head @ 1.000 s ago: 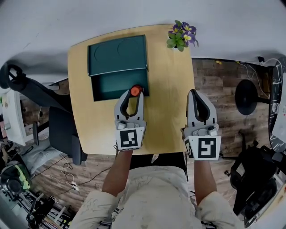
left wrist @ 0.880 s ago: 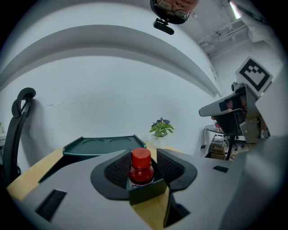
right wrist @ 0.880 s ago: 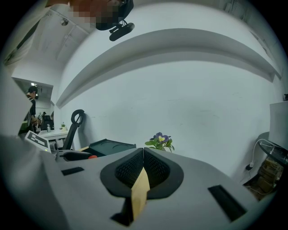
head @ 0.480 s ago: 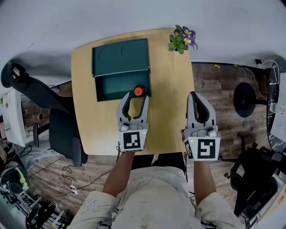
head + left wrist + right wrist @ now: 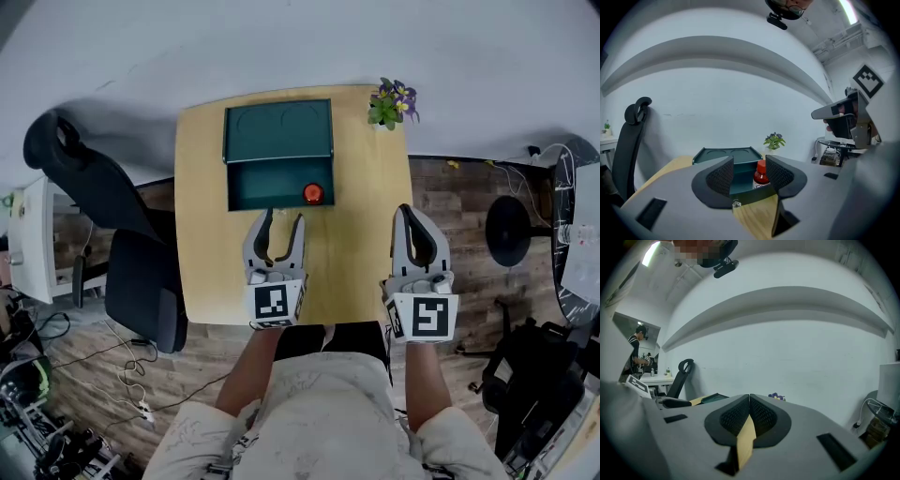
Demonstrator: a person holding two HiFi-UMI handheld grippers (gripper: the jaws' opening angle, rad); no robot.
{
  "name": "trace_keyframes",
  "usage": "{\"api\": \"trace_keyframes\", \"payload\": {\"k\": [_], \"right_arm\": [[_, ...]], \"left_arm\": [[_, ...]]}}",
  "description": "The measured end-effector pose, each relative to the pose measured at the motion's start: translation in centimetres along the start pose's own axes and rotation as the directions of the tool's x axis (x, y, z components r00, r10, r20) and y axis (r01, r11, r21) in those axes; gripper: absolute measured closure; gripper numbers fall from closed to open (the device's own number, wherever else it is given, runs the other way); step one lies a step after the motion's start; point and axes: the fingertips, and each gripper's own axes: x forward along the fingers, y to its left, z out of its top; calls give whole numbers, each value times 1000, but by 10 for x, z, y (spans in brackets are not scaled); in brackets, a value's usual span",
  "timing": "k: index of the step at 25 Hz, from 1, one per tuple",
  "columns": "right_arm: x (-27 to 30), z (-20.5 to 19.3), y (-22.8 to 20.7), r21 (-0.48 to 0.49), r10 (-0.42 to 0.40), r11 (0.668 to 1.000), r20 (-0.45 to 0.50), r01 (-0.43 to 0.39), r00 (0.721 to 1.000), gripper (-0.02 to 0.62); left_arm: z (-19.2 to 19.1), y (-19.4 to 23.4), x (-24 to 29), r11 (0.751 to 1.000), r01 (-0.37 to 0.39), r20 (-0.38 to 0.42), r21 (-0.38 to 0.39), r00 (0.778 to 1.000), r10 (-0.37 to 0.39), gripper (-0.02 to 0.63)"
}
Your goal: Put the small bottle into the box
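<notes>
The small bottle (image 5: 313, 194) with its orange-red cap stands upright inside the dark green box (image 5: 246, 187), near the box's right front corner. In the left gripper view the bottle (image 5: 761, 172) shows beyond the jaws, inside the box (image 5: 740, 185). My left gripper (image 5: 279, 221) is open and empty, a short way in front of the box. My right gripper (image 5: 416, 217) hovers over the table's right part with its jaws together and nothing held; its fingertips (image 5: 749, 405) meet.
The box's lid (image 5: 278, 131) lies open behind it. A small potted plant (image 5: 393, 101) stands at the table's back right corner. A black office chair (image 5: 112, 244) is left of the wooden table (image 5: 356, 234). A round black base (image 5: 510, 225) sits on the floor at right.
My left gripper has let go of the bottle, opened wide and drawn back toward me. The bottle stays standing in the box. The right gripper has hardly moved.
</notes>
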Motion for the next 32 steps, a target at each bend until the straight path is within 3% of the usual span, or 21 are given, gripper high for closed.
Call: {"api": "trace_keyframes", "payload": {"k": [9,21,32], "right_arm": [[-25,28,36,-42,4,999,45,-2,999,580],[-53,57,78,-78,5,997,110,4,994,578],[-68,71,104,-90,10,996,133,2,991,578]], "left_arm": [[30,42,-57,999,-47,50,-3,998,47,385],[87,86,-132,992,-102,159,74,983,89,387],[101,101,-161,990,-122,200,70,974,106,387]]}}
